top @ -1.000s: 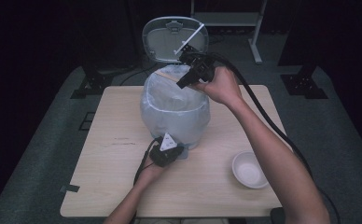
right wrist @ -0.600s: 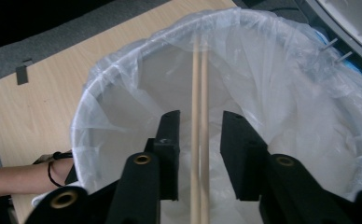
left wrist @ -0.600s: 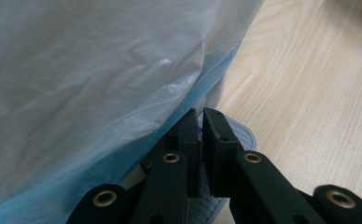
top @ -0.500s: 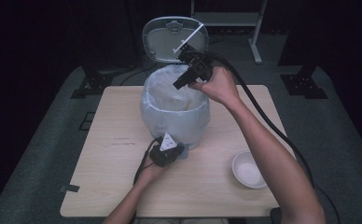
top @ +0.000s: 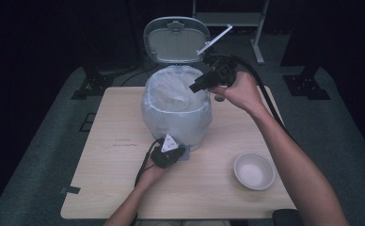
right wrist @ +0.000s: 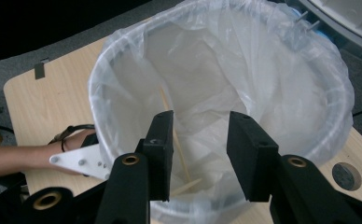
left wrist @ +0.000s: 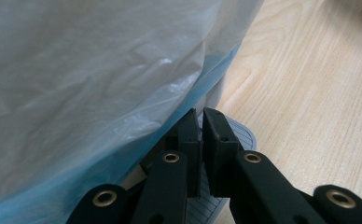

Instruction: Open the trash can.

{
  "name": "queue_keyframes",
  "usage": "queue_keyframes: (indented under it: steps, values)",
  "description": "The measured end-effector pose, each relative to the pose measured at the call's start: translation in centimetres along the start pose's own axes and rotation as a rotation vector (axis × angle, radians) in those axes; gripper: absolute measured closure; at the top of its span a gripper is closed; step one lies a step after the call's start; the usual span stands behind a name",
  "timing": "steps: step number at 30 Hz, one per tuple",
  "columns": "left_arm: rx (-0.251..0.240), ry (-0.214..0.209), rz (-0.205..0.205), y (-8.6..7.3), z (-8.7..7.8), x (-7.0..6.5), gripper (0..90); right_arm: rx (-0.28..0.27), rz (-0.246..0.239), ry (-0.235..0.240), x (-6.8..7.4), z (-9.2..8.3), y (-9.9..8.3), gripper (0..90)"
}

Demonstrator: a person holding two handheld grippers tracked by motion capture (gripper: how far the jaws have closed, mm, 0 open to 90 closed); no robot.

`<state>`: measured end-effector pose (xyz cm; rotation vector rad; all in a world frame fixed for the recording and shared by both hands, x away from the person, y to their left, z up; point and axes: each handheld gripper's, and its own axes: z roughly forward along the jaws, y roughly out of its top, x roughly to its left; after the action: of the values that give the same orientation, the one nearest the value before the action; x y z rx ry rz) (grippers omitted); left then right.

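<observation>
High view: a bin (top: 177, 117) stands upright near the far middle of the table (top: 100, 188), lid (top: 177, 40) swung up and back, bag (top: 171, 94) lining its rim. The right gripper (top: 200, 84) hangs over the bin's right rim, pointing down-left into the mouth. The left gripper (top: 169, 153) sits at the bin's near base. A bowl (top: 253, 170) lies near the right-front corner; the left half of the table is bare.

Left gripper view: the left gripper (left wrist: 201, 122) has its jaws nearly together, nothing visible between, tips under the bag (left wrist: 86, 93) overhang, above the ridged pedal (left wrist: 242, 133).

Right gripper view: the right gripper (right wrist: 200, 154) is spread wide and empty. 2 thin sticks (right wrist: 177, 144) lie in the bag (right wrist: 263, 70), the longer one running from the far wall down toward the near bottom.
</observation>
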<state>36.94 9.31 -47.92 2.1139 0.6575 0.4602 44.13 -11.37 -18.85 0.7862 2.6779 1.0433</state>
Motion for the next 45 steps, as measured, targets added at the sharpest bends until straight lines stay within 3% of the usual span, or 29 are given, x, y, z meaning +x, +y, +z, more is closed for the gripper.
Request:
queue_keyframes:
  steps: [13,24,45]
  values:
    - [-0.002,0.003,-0.002,0.0,0.0,0.0,85.4,-0.037,-0.001,-0.001,-0.1,-2.4,-3.1,56.9]
    - [-0.002,0.002,-0.003,0.0,0.0,0.0,85.5,-0.05,0.028,0.002,-0.7,-3.7,-5.9,54.8]
    - [-0.004,0.002,-0.005,0.0,0.0,0.0,85.5,-0.056,0.071,0.005,-1.3,-4.6,-12.0,52.6]
